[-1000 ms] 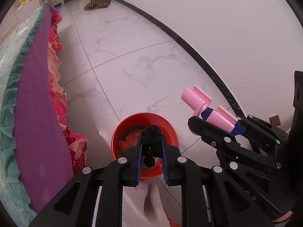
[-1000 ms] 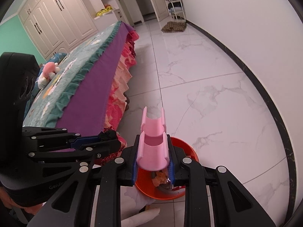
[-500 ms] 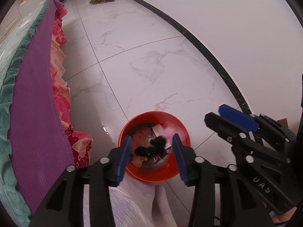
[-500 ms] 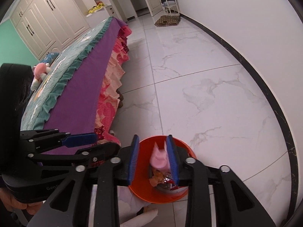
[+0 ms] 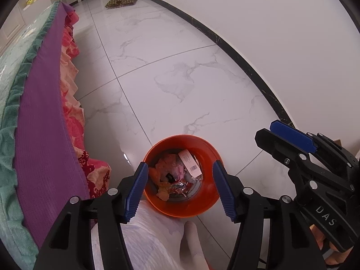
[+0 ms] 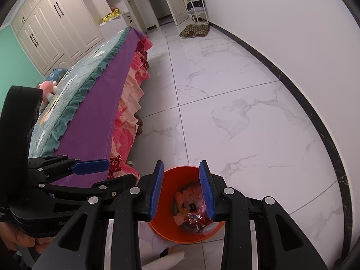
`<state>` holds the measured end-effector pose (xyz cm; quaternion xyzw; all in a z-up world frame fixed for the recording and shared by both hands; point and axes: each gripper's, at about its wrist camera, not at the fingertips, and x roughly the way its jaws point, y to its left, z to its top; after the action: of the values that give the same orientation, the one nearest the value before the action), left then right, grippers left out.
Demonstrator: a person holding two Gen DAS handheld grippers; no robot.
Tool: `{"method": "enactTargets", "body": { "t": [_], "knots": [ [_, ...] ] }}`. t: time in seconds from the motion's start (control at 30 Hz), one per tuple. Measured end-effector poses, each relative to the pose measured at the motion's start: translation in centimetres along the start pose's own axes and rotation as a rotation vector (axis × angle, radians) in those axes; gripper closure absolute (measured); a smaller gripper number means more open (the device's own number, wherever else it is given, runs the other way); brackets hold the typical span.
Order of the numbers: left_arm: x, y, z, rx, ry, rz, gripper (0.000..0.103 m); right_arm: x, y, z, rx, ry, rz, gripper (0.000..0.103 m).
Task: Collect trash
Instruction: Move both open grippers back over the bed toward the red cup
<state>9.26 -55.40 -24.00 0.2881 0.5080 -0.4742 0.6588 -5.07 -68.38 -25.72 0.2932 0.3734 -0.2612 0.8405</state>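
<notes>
An orange trash bin [image 5: 202, 150] stands on the white marble floor right below both grippers, with wrappers and scraps [image 5: 177, 175] inside; it also shows in the right wrist view [image 6: 171, 231]. My left gripper [image 5: 180, 186] is open and empty, its blue pads either side of the bin's mouth. My right gripper [image 6: 181, 187] is open and empty above the same bin. The right gripper shows in the left wrist view [image 5: 292, 137], and the left gripper shows in the right wrist view [image 6: 90, 166].
A bed with a purple cover and pink floral skirt [image 6: 112, 103] runs along the left. A white wall with a black skirting strip [image 5: 247, 67] curves on the right. A small mat [image 6: 194, 30] and a rack lie at the far end. My white-clad leg [image 5: 157, 238] is below the bin.
Both grippers opened. The black item from the left and the pink piece from the right dropped into the bin. Both grippers now hold nothing.
</notes>
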Motion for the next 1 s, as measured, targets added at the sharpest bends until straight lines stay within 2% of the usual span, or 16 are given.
{"method": "enactTargets", "body": {
  "t": [0.2, 0.43, 0.5, 0.53, 0.57, 0.73, 1.0],
  "knots": [
    [-2.6, 0.8, -0.9, -0.016, -0.043, 0.025, 0.042, -2.5, 1.4, 0.5, -0.022, -0.044, 0.021, 0.069],
    [-8.5, 3.0, -3.7, -0.053, -0.145, 0.075, 0.042, -6.7, 6.6, 0.5, -0.121, -0.095, 0.097, 0.069],
    [-10.6, 4.0, -5.1, -0.073, -0.180, 0.103, 0.035, -7.7, 8.4, 0.4, -0.151, -0.106, 0.130, 0.063],
    [-11.5, 4.5, -5.7, -0.084, -0.199, 0.122, 0.022, -8.4, 9.7, 0.2, -0.171, -0.114, 0.154, 0.062],
    [-13.0, 5.2, -6.9, -0.100, -0.236, 0.152, 0.019, -9.0, 11.0, 0.1, -0.195, -0.119, 0.178, 0.061],
    [-17.5, 7.7, -10.9, -0.181, -0.312, 0.203, 0.019, -10.7, 17.4, -0.9, -0.312, -0.120, 0.280, 0.060],
    [-24.0, 13.6, -19.7, -0.383, -0.390, 0.324, 0.019, -12.3, 28.9, -3.9, -0.507, -0.088, 0.442, 0.060]
  ]
}}
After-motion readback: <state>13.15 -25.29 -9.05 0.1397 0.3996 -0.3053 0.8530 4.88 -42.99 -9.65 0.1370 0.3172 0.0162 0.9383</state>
